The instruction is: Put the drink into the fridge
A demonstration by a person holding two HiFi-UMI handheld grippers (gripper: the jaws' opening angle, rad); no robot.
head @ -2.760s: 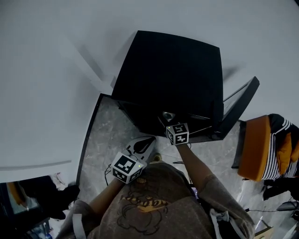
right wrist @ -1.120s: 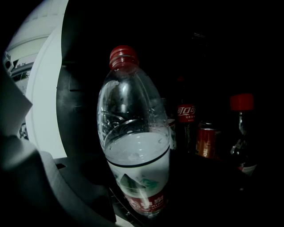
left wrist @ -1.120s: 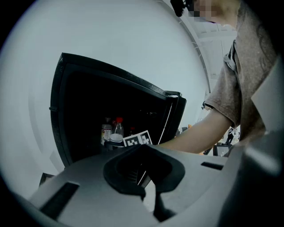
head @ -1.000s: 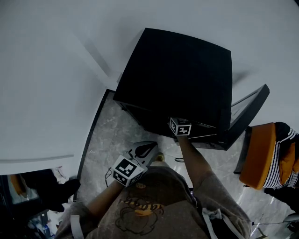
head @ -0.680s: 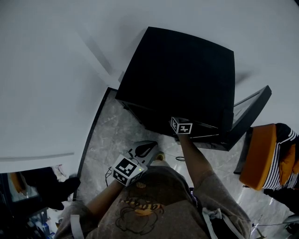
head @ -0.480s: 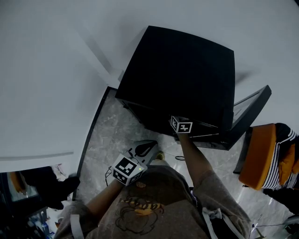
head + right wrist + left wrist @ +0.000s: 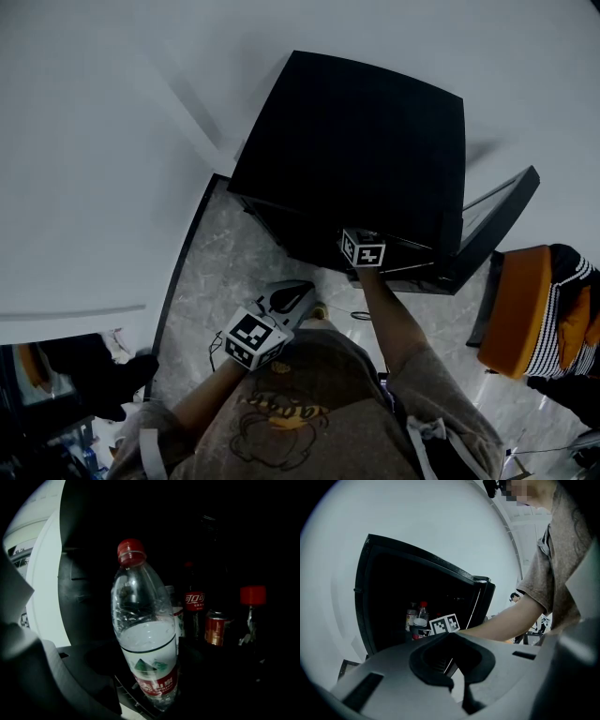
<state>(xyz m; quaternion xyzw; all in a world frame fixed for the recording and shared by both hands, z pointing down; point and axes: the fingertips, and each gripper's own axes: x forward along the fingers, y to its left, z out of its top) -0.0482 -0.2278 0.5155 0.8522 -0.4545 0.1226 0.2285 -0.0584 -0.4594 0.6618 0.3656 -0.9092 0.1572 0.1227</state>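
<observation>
- Right gripper (image 7: 151, 686) pinches the water bottle (image 7: 143, 634) low on its label, upright, inside the fridge (image 7: 356, 141).
- Beyond it to its right: cola bottle (image 7: 193, 602), can (image 7: 215, 630).
- Placing step: next, likely set down, then release.
- Left gripper (image 7: 458, 693): jaws together, empty.

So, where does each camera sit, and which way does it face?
Head view: on the person's head, facing steeply down at the open black fridge; shows torso, both arms, left tool.
Left gripper view: on the left tool, facing the fridge's open front; shows its jaws, the right arm.
Right gripper view: on the right tool, facing into the fridge; its jaws hold the water bottle.
Shared: head and left gripper views both show the right tool's marker cube.
</observation>
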